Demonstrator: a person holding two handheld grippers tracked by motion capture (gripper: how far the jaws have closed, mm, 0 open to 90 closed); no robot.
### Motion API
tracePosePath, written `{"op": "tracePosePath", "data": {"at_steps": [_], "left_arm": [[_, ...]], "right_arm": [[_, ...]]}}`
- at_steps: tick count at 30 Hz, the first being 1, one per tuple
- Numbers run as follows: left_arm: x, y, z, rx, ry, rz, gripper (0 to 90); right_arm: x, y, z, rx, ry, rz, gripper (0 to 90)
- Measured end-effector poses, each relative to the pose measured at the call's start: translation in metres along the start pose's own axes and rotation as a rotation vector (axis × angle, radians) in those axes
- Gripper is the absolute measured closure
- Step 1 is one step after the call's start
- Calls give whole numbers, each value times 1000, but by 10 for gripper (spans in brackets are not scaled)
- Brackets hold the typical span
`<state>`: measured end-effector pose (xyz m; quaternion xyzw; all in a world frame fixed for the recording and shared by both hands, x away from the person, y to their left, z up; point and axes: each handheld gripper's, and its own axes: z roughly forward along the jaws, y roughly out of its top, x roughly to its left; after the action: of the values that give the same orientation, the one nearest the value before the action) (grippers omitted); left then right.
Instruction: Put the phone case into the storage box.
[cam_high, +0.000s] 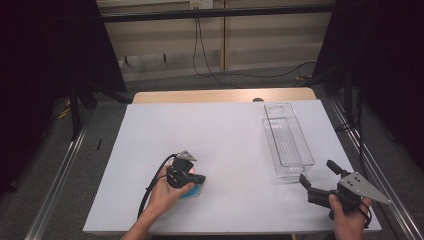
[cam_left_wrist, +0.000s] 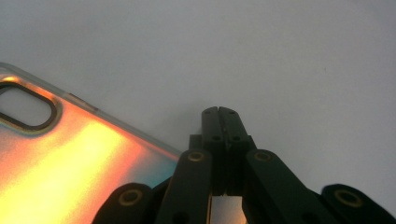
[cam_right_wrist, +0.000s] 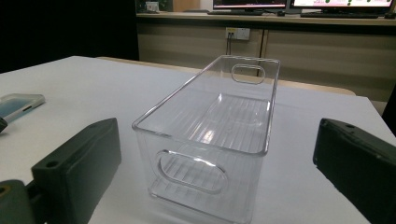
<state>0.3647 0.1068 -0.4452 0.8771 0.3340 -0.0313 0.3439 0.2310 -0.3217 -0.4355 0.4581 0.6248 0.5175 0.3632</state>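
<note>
The flat, iridescent orange-and-teal plastic phone case (cam_left_wrist: 70, 163) lies on the white table sheet (cam_high: 225, 145), well left of the clear rectangular plastic bin (cam_high: 287, 140). Being so thin, it will likely skid away if pinched from above. The left gripper (cam_left_wrist: 219, 112) has its jaws pressed together, empty, tips just beside the case's edge. The right gripper (cam_high: 317, 173) gapes wide, empty, near the bin's near end.

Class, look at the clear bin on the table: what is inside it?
Nothing lies in the clear bin: its ribbed floor shows bare through the open top and clear walls. The phone case lies apart on the table, beside the left gripper.
</note>
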Motion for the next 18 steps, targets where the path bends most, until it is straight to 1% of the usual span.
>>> {"op": "tracePosePath", "data": {"at_steps": [5, 9, 17, 18], "left_arm": [[0, -1, -1, 1, -2, 4, 900], [1, -4, -3, -2, -8, -2, 900], [0, -7, -6, 8, -13, 9, 900], [0, -8, -6, 3, -12, 2, 900]], "right_arm": [[0, 0, 0, -2, 0, 0, 5], [0, 0, 0, -1, 0, 1, 5], [0, 0, 0, -1, 4, -1, 5], [0, 0, 0, -1, 4, -1, 5]]}}
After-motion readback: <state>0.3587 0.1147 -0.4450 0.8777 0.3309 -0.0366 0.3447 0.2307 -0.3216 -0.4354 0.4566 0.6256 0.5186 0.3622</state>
